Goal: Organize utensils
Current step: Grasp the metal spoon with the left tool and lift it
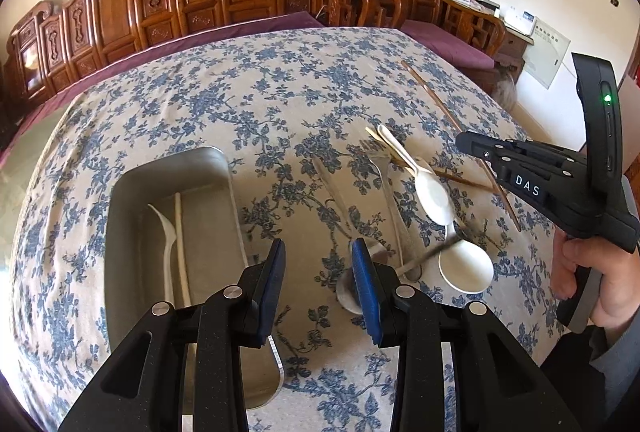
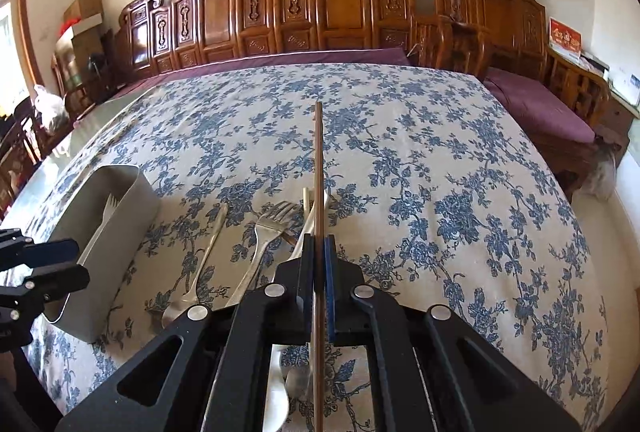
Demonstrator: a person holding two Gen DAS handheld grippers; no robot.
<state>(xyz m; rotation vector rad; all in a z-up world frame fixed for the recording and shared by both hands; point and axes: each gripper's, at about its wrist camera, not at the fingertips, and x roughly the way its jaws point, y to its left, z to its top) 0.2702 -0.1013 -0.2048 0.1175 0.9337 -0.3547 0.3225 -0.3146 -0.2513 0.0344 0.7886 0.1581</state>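
The right tongs (image 2: 319,244) are clamped on a brown chopstick (image 2: 318,160), lifted above the utensils scattered on the floral surface (image 2: 440,172). The left tongs (image 1: 318,252) stand apart, empty, beside the metal tray (image 1: 120,200) holding white utensils.

The left hand-held gripper (image 1: 318,264) covers the bowl of a metal spoon (image 1: 348,296) and the grey tray's (image 1: 132,192) near right corner. In the right wrist view, the brown chopstick (image 2: 318,168) runs off the bottom edge, and the white spoon (image 2: 276,396) there is half hidden.
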